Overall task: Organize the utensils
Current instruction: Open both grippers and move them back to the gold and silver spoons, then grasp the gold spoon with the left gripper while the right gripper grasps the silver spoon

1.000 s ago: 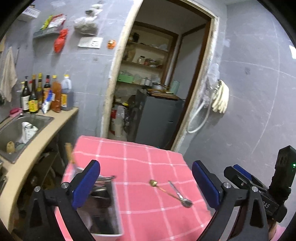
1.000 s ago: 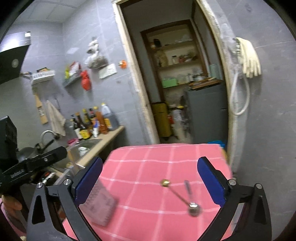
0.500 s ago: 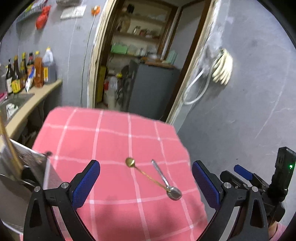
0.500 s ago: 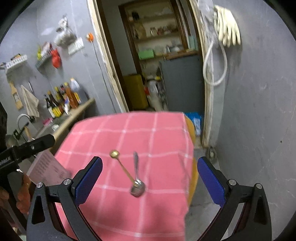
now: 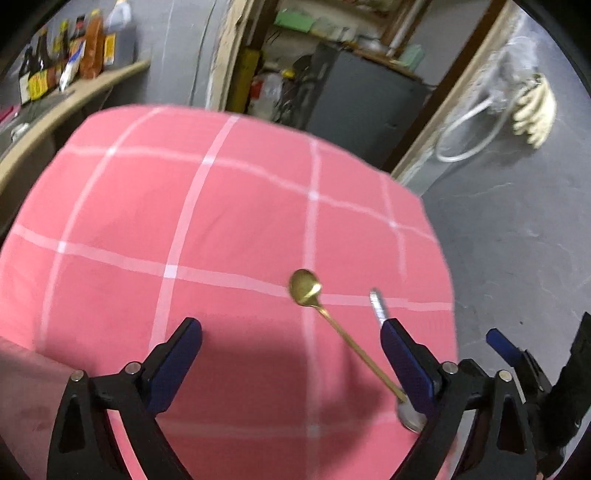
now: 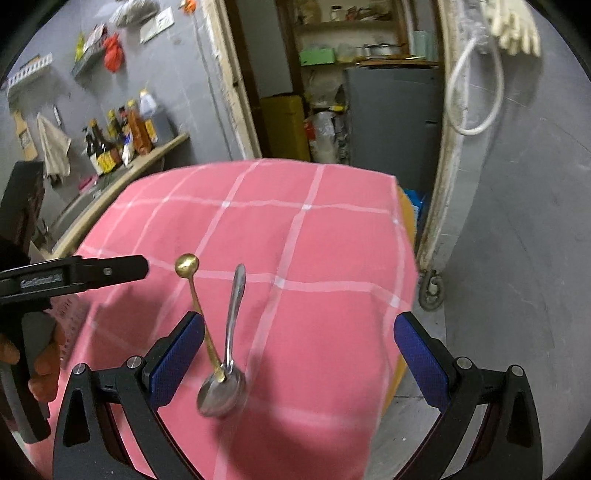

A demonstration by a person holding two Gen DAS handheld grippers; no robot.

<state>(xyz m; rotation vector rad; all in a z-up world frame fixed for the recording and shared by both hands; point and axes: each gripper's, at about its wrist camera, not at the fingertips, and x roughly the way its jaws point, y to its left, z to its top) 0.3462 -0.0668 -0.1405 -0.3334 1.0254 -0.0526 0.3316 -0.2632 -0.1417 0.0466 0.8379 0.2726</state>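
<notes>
Spread over the table: a pink checked cloth (image 6: 332,240), taking up most of both views. On the wall, at about 1 o'clock in the right wrist view, a pair of pale rubber gloves (image 6: 513,26).

Low over the cloth: the left gripper (image 5: 291,354), jaws gaping wide, nothing between them. Likewise the right gripper (image 6: 299,354), spread full and empty. At 9 o'clock in the right wrist view, a hand (image 6: 44,365) wrapped round the left tool's grip.

Lying flat, crossed in a narrow V: a silver spoon (image 6: 229,358), bowl nearest the camera at about 6 o'clock, handle running up toward 12; and a slim gold spoon (image 6: 201,306), small bowl up at 11 o'clock, handle tip resting on the silver bowl. In the left wrist view, the gold spoon (image 5: 332,325) at about 4 o'clock, angled toward the right finger; the silver one mostly hidden behind that finger.

Step in hand, by the look of it: approach for a pickup, probably by the right gripper. Next move calls for centring the jaws across one handle, most likely the gold one on top, then lowering and closing without dragging its neighbour. No holder for the utensils in sight.
</notes>
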